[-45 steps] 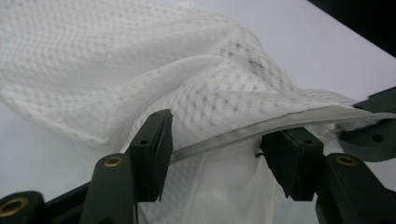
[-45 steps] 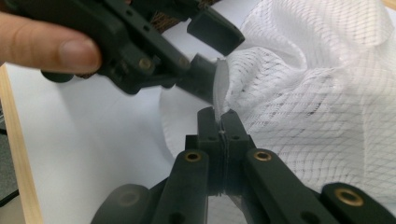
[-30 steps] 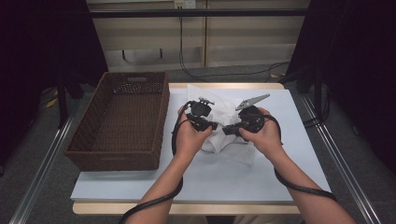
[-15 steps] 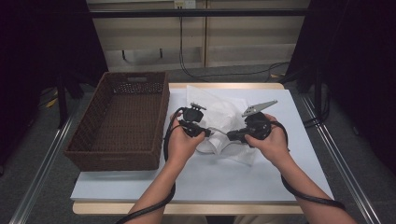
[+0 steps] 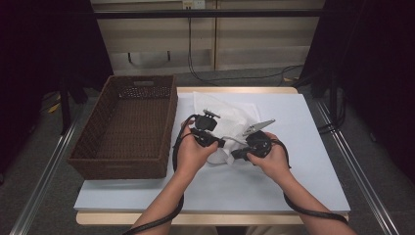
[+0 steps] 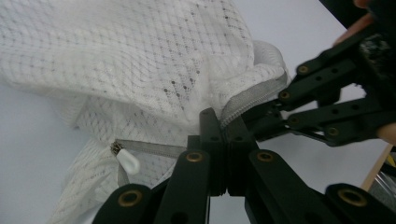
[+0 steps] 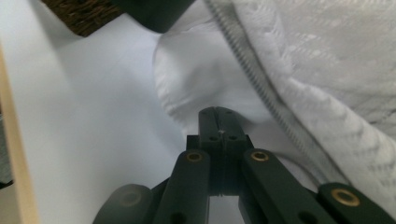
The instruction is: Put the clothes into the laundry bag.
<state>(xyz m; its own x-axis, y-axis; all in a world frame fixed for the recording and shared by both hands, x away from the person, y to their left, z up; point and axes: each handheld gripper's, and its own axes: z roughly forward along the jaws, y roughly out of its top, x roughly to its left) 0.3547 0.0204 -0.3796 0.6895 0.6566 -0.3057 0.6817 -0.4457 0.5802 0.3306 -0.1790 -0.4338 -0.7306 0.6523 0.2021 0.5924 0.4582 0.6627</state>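
Right of the brown wicker basket [image 5: 128, 125], on the counter [image 5: 313, 147], lay the white mesh zippered laundry bag [image 5: 230, 122]. Left gripper [image 6: 219, 122] fingers were shut on its zipper edge; right gripper [image 7: 219, 119] fingers were pinched shut on white fabric. Bag appeared gripped but not lifted; moving it into the basket remained.

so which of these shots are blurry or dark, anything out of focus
High view: evenly lit table, dark surroundings, sharp. Left gripper view: white mesh bag crisp, the near left tool slightly soft. Right gripper view: the bag fabric is smeared and soft, bright white with little contrast, the right tool clearer.
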